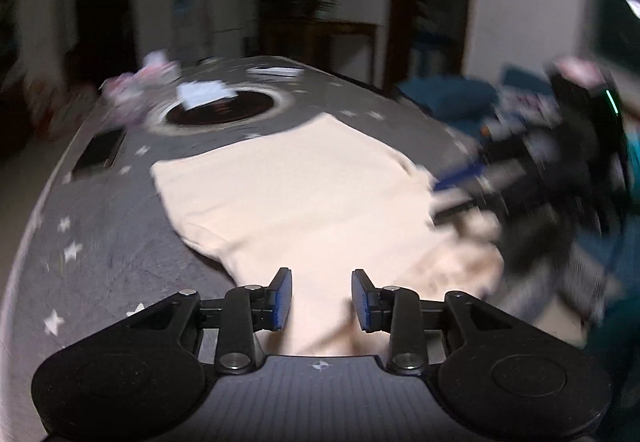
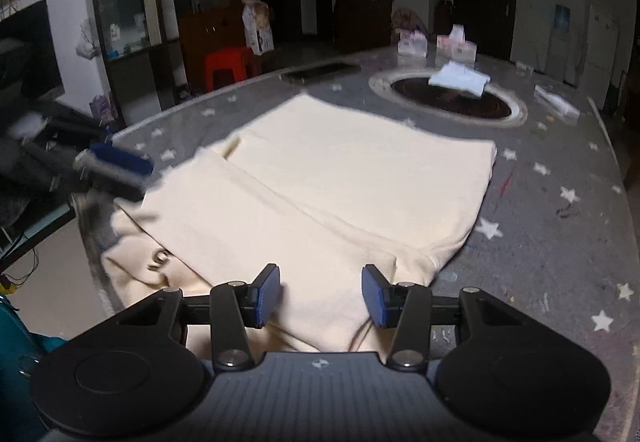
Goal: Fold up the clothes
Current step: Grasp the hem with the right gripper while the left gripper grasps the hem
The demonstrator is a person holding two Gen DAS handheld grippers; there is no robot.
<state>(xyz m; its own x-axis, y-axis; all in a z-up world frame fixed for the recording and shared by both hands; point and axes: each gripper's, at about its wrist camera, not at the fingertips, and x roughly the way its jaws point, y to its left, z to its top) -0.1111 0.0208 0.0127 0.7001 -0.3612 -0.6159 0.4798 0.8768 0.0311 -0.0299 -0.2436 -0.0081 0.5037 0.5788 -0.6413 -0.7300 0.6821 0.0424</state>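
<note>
Cream garment [image 2: 320,177], partly folded, spread flat on a grey star-patterned tabletop [image 2: 560,201], near edge close to both tools. Left gripper [image 1: 322,300] with jaws parted, cloth below but unpinched. Right gripper [image 2: 320,296] likewise spread over the near hem, gripping nothing. Far behind, a dark round inset [image 2: 452,103] under white folded paper [image 2: 460,78].

A gray tablecloth [image 2: 560,242] printed with white stars covers the table. A cream garment [image 2: 320,193] lies spread flat on it, partly folded. Beyond sits a dark round inset [image 2: 452,101] with a white folded paper [image 2: 460,78] on its edge (small pink-and-white packages [image 2: 436,43] stand farther back), and a dark rectangular panel [image 2: 318,71] beside.
</note>
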